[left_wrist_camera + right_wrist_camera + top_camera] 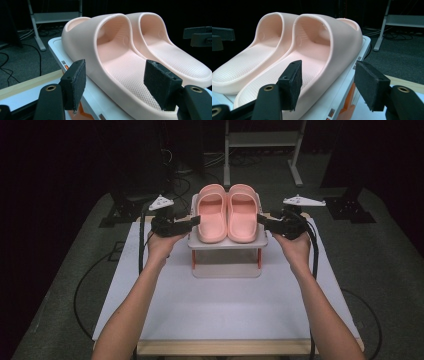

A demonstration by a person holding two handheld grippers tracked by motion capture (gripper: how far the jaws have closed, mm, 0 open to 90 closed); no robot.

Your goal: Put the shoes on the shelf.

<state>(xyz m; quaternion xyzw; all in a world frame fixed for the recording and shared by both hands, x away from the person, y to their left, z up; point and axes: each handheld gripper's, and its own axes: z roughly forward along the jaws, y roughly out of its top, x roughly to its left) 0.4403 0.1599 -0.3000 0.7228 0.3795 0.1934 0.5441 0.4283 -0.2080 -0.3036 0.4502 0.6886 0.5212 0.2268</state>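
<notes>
Two pink slippers sit side by side on a small white stand [227, 244] in the middle of the far half of the table [225, 310]. Their toes point to the far edge and their heels to the near edge of the stand's top. The two slippers touch each other along their inner sides.

The left gripper [192, 221] is held at the left edge of the stand's top, right beside the left slipper [212, 219]. In the left gripper view its two black jaws stand apart, with the outer side wall of the left slipper [120, 62] between them. One pad [76, 83] is out beside the slipper's wall, and the other pad [160, 83] hangs over the dotted sole inside. I cannot see either pad pressing on the slipper.

The right gripper [264, 220] is held at the right edge of the stand's top, right beside the right slipper [242, 217]. In the right gripper view its jaws stand apart too. The outer wall of the right slipper [322, 57] is between them. One pad [293, 83] hangs over the inside of the slipper, and the other pad [370, 85] is out past the slipper's side, over the stand's edge. The pads do not look pressed on it.

Both slippers lie flat on the stand. The person's hands hold the grippers level, pointing in at the slippers from both sides.
</notes>
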